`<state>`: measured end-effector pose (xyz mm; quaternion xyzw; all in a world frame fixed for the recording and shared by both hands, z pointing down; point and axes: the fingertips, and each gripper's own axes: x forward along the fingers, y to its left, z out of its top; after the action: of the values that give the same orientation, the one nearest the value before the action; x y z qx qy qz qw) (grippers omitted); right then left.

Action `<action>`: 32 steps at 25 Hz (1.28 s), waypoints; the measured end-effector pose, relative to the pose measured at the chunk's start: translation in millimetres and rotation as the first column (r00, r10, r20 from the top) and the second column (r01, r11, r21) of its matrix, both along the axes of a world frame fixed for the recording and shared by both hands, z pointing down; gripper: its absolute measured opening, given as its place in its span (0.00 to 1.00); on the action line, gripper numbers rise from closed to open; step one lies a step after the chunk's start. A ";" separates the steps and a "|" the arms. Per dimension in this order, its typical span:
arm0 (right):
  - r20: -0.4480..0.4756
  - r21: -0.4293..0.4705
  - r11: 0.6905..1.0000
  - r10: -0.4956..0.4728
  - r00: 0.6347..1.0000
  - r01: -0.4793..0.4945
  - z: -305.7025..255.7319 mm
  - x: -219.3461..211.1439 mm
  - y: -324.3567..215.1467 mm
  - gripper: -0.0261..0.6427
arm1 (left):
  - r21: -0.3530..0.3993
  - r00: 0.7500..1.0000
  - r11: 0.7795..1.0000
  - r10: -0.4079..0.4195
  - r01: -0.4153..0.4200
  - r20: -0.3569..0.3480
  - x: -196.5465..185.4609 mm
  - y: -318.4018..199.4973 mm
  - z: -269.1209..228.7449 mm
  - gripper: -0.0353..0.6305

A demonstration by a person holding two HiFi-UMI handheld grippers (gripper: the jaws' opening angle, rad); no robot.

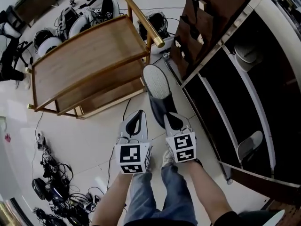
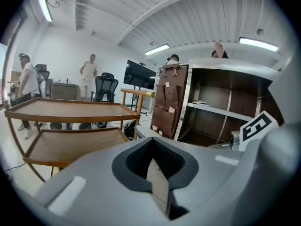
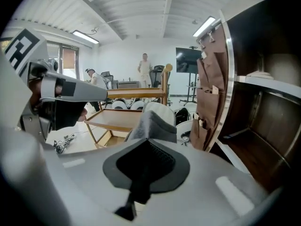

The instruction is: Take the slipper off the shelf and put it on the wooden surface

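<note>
Fingers of right gripper (image 1: 171, 118) pinch grey ribbed slipper (image 1: 156, 86) | left gripper (image 1: 138, 116) fingers pressed together, empty | risk: slim edge hold, slipper may swing loose short of wooden trolley top (image 1: 84, 55).

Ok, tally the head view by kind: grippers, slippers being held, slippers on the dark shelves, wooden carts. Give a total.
2 grippers: left gripper, right gripper
1 held slipper, in the right gripper
2 shelved slippers: upper slipper, lower slipper
1 wooden cart
Total: 6
</note>
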<state>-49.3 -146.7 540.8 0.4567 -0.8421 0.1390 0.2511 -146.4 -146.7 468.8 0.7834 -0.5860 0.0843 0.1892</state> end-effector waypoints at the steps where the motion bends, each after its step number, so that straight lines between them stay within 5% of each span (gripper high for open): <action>1: 0.000 -0.002 1.000 -0.018 1.000 0.018 4.4 -7.8 -2.0 0.05 | -0.002 1.000 1.000 -0.021 0.021 0.001 -7.9 1.1 2.2 0.06; 15: -0.016 -0.056 0.980 -0.192 0.981 0.190 62.3 -81.0 -67.8 0.05 | 0.016 0.974 0.974 -0.225 0.224 0.009 -71.1 -25.4 20.7 0.06; 32: -0.014 -0.017 0.982 -0.189 0.982 0.189 110.5 -159.0 -171.3 0.05 | 0.036 0.972 0.971 -0.234 0.234 -0.003 -127.3 -98.7 79.2 0.06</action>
<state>-208.3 -318.0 651.2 0.3738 -0.8784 0.1177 0.2735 -273.8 -245.4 548.0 0.7120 -0.6759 0.0513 0.1833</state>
